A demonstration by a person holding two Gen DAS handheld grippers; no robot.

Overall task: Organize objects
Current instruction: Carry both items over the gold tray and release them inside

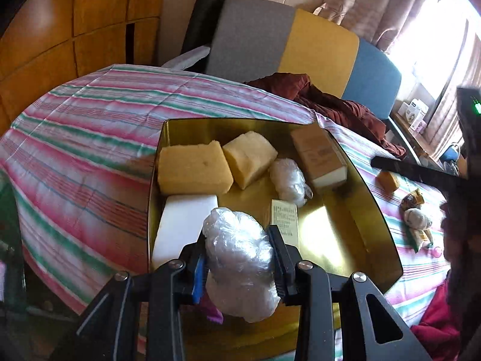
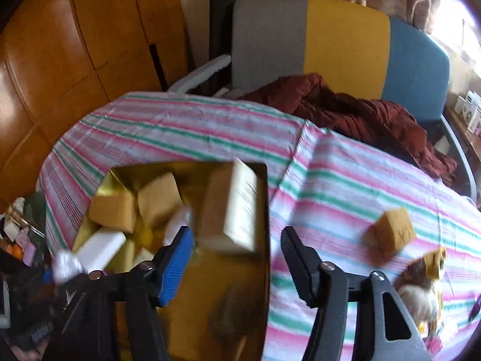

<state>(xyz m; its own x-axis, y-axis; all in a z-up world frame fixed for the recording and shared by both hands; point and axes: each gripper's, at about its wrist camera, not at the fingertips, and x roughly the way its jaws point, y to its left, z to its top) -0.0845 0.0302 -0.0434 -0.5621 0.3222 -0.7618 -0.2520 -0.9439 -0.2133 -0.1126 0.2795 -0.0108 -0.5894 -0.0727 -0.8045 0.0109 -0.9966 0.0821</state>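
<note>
Two yellow sponges (image 1: 195, 170) lie in the gold tray (image 1: 354, 210) on the striped table (image 1: 75, 150). Above the tray, the left gripper (image 1: 239, 258) pinches a crumpled plastic bag (image 1: 240, 258), while the right gripper (image 2: 237, 252) hangs spread wide and empty; another sponge (image 2: 390, 234) sits outside.

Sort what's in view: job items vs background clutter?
Job:
left gripper shut on plastic bag bundle
gold tray holding sponges, boxes
loose sponge on the cloth
right gripper, open

Background:
maroon jacket
tricolour chair
wooden cabinet
</note>
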